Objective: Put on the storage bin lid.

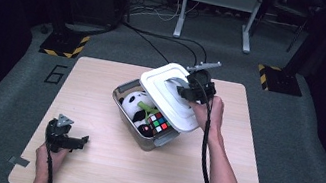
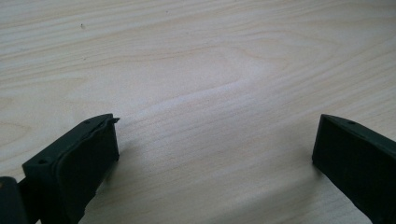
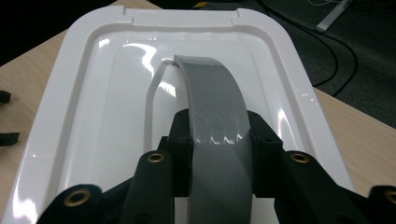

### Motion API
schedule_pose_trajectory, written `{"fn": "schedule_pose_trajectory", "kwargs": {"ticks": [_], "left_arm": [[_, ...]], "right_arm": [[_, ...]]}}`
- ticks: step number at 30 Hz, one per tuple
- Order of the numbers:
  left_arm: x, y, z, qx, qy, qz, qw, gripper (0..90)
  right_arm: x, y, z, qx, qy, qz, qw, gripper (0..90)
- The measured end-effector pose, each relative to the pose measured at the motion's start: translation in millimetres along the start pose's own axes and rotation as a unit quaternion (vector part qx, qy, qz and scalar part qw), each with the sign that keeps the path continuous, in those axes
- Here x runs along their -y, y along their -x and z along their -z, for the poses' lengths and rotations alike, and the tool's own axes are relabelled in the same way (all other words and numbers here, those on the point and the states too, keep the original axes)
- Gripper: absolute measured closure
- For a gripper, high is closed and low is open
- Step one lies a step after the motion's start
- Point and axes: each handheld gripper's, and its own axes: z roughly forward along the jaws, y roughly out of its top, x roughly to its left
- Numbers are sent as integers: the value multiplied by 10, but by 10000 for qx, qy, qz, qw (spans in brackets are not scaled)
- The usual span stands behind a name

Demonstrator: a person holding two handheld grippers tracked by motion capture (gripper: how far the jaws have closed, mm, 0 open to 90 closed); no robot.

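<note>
Right gripper (image 1: 184,91) clamped on lid's grey handle (image 3: 217,121); left gripper (image 1: 72,142) agape over table (image 1: 101,172).

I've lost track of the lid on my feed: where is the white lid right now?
In the high view the white lid hangs tilted over the right half of the open bin, held by its grey handle in the right gripper.

We saw a panda plush (image 1: 135,105) and colour cube (image 1: 159,122) inside the box (image 1: 120,95) on the desk (image 1: 86,169).
</note>
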Motion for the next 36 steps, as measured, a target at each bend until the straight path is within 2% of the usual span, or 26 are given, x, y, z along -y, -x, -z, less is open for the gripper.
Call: {"fn": "schedule_pose_trajectory", "kwargs": {"ticks": [10,18,19,21,25,30,32,33,35,36], "left_arm": [[0,-1,0,1,0,-3,10000,1],[0,0,-1,0,3,2,10000,2],[0,0,0,-1,1,-2,10000,1],[-1,-1,0,5,-4,5,10000,1],[1,4,-1,13,4,40,10000,1],[-1,0,0,4,-3,6,10000,1],[-1,0,0,3,-1,7,10000,2],[-1,-1,0,3,-4,3,10000,1],[-1,0,1,4,-5,6,10000,1],[1,9,-7,-2,49,74,10000,1]], "right_arm": [[-101,-206,-117,-166,-177,217,9995,673],[-174,-326,-306,-257,-430,369,9981,673],[-183,-349,-330,-247,-453,318,9982,673],[-201,-371,-381,-281,-518,391,9975,673],[-229,-448,-470,-274,-703,371,9965,673],[-255,-525,-616,-277,-864,492,9947,673],[-264,-545,-662,-294,-937,423,9943,673],[-267,-543,-692,-281,-895,488,9944,673],[-276,-571,-725,-264,-955,423,9942,673],[-281,-581,-749,-253,-926,429,9945,673]]}}
